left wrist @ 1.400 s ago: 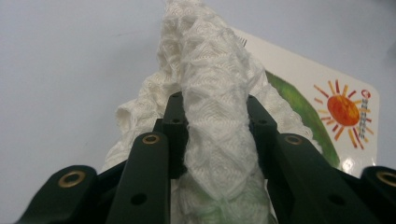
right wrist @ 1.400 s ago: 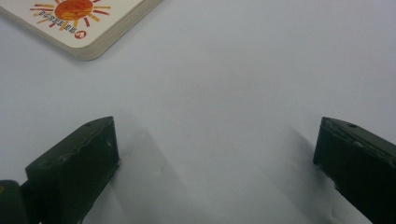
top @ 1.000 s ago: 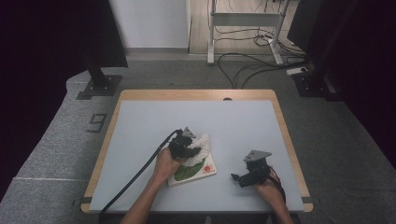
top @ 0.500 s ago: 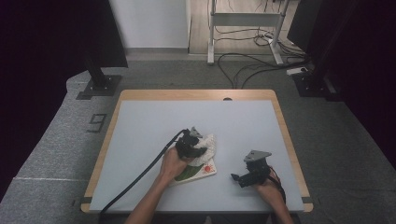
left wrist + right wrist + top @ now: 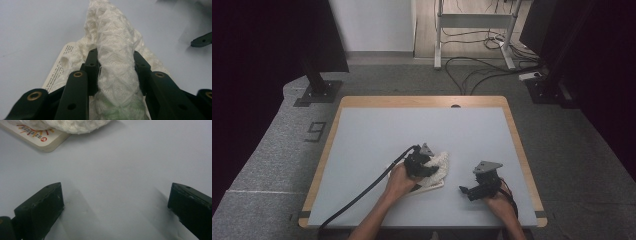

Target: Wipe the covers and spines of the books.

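Grey table (image 5: 377, 140), white cloth (image 5: 113, 50) bunched lengthwise between jaws

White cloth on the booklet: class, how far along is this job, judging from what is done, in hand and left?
Done: the left tongs have pinched a fold of the white cloth. In hand: that fold is bunched over the booklet. Left: probably getting the cloth clear of the booklet; the right tongs wait open above the table.

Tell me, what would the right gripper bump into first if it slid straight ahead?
Probably the flat white printed book with the white knitted cloth on it; before that, the right gripper faces bare grey table.
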Action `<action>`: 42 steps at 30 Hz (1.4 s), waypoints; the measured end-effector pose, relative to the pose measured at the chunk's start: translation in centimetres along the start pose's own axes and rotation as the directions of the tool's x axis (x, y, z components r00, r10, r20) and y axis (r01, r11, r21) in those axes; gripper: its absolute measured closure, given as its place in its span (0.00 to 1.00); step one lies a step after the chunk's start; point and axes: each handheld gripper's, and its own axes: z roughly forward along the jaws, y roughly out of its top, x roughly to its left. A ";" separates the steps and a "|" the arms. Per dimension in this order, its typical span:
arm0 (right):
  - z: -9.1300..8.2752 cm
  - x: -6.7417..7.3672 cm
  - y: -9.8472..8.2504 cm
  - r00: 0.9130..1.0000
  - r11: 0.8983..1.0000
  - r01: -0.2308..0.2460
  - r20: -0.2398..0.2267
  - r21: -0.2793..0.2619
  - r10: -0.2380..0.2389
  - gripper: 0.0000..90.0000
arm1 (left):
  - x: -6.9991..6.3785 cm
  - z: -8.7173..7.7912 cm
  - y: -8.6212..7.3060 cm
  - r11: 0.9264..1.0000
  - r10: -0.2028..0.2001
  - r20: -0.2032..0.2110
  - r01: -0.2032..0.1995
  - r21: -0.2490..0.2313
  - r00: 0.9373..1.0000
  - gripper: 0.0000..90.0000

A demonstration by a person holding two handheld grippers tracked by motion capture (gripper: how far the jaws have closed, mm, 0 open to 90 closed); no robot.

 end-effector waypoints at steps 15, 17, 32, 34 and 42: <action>0.0 0.0 0.0 1.000 1.000 0.007 -0.002 -0.002 -0.007 0.01 | 0.5 -1.3 -1.5 1.000 0.003 0.012 -0.002 -0.003 1.000 0.72; 0.0 0.0 0.0 1.000 1.000 0.008 -0.002 -0.002 -0.008 0.01 | 0.5 -1.5 -1.8 1.000 -0.003 0.010 0.003 -0.003 1.000 0.72; 0.0 0.0 0.0 1.000 1.000 0.009 -0.003 -0.003 -0.009 0.01 | 1.5 -4.1 -4.7 0.999 -0.033 0.001 0.033 -0.016 0.999 0.72; 0.0 0.0 0.0 1.000 1.000 0.009 -0.003 -0.003 -0.009 0.01 | 1.6 -4.5 -5.1 0.999 -0.036 -0.002 0.036 -0.017 0.999 0.72; 0.0 0.0 0.0 1.000 1.000 0.009 -0.003 -0.003 -0.009 0.01 | 1.8 -5.7 -6.5 0.999 -0.049 -0.016 0.048 -0.017 0.999 0.72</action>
